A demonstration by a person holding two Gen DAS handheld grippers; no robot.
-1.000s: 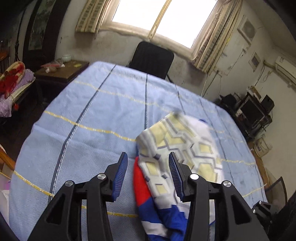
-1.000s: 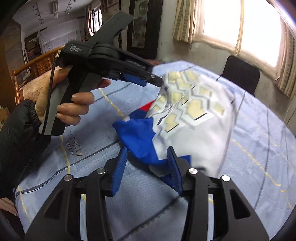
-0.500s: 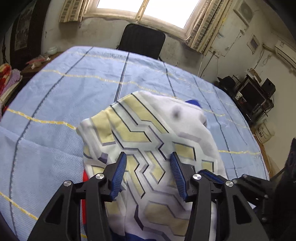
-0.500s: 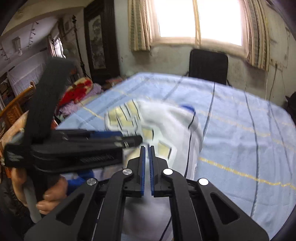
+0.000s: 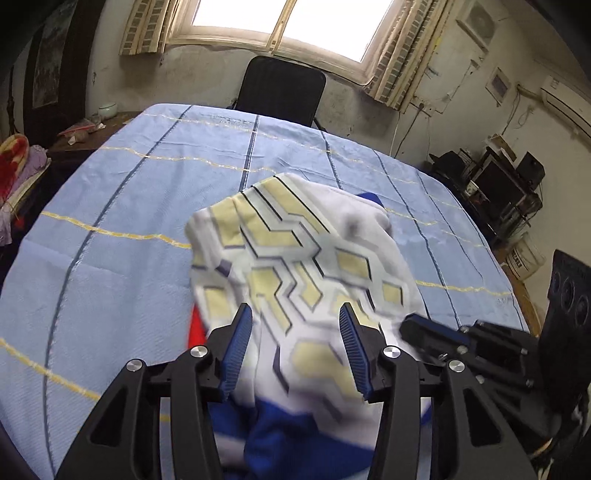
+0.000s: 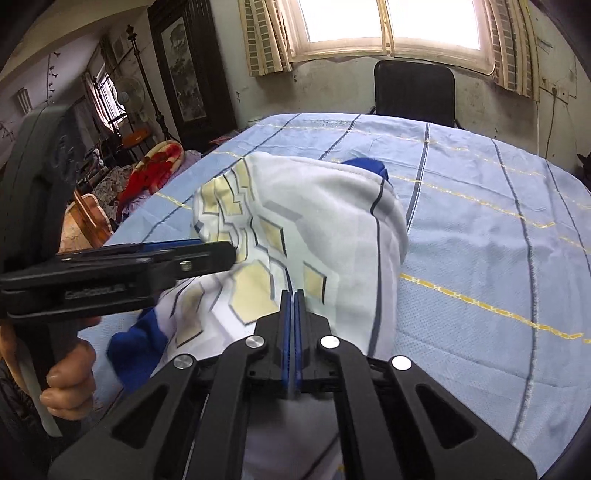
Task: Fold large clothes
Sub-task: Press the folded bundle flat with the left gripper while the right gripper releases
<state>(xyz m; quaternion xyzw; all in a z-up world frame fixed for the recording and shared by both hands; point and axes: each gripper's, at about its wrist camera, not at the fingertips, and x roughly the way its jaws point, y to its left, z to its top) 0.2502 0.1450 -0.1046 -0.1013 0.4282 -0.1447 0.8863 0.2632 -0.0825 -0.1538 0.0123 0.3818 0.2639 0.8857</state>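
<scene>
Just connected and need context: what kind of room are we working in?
Probably a lived-in home room: blue striped cloth over a table, a black chair under a curtained window, a folded red blanket beside it.

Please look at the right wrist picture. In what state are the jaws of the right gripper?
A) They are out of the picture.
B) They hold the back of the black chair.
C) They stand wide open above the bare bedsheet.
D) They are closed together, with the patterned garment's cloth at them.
D: the right gripper has its two blue jaws pressed together with no gap, and the white, yellow and blue garment lies directly at and beneath them.
</scene>
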